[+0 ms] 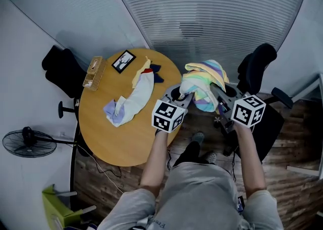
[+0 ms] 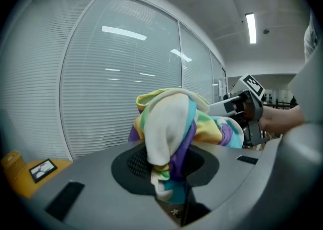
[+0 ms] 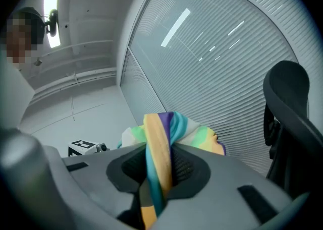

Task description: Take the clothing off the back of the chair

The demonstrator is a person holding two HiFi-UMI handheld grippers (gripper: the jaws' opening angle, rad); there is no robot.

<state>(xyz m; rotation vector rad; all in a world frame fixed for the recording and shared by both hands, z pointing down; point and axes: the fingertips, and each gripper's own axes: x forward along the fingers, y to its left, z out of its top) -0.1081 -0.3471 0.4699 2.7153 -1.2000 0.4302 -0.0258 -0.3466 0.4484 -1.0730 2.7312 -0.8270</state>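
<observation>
Both of your tongs are closed on the striped clothing. The left tongs pinch a bunched fold of it, white and purple, narrow between the jaws. The right tongs clamp a twisted band of orange, teal and purple, also narrow. The clothing hangs in a bundle between the two, off the chair and just beside it, at the chair back's 9 o'clock. In the right gripper view the black chair back stands apart from the cloth, at its 3 o'clock.

From your head view, the round tabletop lies at 9 o'clock of the bundle, with its edge near your left tongs. On it a white and lavender garment lies stretched out. A small picture frame sits at that garment's 12 o'clock, and a wooden tissue box at its 10 o'clock. A floor fan stands beyond the tabletop at 8 o'clock.
</observation>
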